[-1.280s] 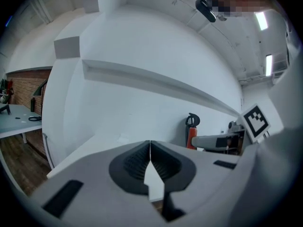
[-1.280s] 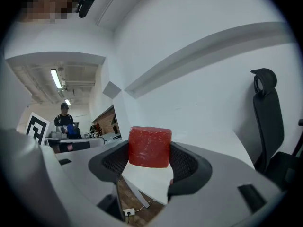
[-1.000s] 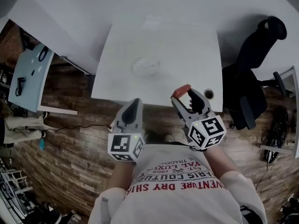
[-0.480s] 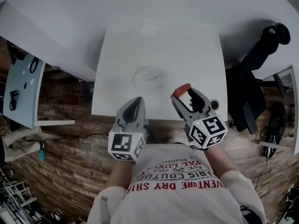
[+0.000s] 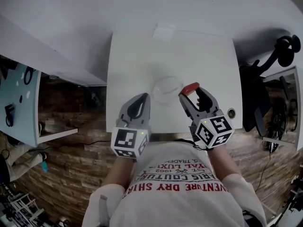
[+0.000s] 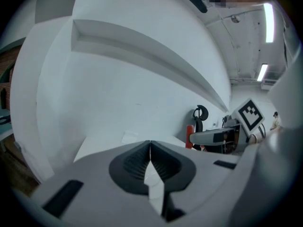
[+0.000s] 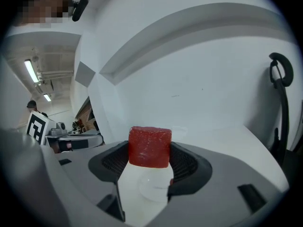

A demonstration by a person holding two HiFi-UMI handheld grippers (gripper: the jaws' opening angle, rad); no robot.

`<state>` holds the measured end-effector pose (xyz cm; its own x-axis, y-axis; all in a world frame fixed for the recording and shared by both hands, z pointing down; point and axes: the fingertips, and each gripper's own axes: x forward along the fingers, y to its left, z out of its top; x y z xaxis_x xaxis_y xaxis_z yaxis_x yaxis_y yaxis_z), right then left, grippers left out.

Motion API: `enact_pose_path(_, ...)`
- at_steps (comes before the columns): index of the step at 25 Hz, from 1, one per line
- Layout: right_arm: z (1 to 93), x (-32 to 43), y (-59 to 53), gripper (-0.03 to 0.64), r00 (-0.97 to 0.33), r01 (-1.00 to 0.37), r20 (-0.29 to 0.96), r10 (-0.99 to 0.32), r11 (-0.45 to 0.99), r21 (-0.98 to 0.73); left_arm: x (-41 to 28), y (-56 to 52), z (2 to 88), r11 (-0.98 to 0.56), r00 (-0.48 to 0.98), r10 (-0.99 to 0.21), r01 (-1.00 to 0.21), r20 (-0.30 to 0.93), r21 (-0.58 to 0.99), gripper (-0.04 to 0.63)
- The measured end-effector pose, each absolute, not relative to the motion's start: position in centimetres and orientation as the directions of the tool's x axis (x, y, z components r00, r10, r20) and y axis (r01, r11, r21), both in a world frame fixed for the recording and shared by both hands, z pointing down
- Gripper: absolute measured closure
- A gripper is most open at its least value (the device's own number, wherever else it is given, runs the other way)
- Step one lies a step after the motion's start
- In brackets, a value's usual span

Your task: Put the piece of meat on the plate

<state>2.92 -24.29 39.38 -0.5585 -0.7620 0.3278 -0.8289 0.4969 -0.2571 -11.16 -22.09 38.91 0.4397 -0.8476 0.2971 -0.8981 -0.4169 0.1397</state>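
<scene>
1 step remains, I judge: your right gripper (image 5: 190, 92) clamps the red cube-shaped piece of meat (image 7: 150, 146) just right of the small round translucent plate (image 5: 165, 90) on the white table (image 5: 142, 56), your left gripper (image 5: 138, 107) is closed on nothing, so ease left, lower, then release.

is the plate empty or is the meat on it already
Empty. The plate is bare; the piece of meat is clamped in the right tool, next to the plate, not on it.

You're in an office-style workroom.
Your white worktop (image 5: 142, 56) sits beside a black swivel chair (image 5: 255, 96), on plank flooring (image 5: 71, 174), under ceiling strip lights (image 6: 268, 22).
</scene>
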Motion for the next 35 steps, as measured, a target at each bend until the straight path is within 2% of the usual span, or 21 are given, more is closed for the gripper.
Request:
enact_pose_path(6,41.0,1.5,-25.8,0.341,-0.508,-0.862,0.403,-0.761,0.445,-0.245,-13.0,-24.1,39.8,-0.430,0.466,-0.829,-0.884,0.308,0.180,0.588)
enact_pose_path(13,44.0,1.7,-27.1,0.341,-0.494,-0.866,0.490,-0.718,0.456,-0.205,-12.3,-24.9,42.0,-0.409,0.459,-0.819,-0.888,0.345,0.209,0.588)
enact_pose_path(26,53.0,0.4,-29.3,0.341,-0.473,-0.841,0.677,-0.563,0.517,-0.157,-12.8,-25.3,47.8,-0.343,0.402,-0.790,-0.916,0.464,0.209,0.588)
enact_pose_path(35,56.6,-0.5,-29.2,0.341,-0.453,-0.815,0.765,-0.458,0.561,-0.146,-12.6,-25.3,49.2,-0.325,0.395,-0.773,-0.918,0.496,0.226,0.588)
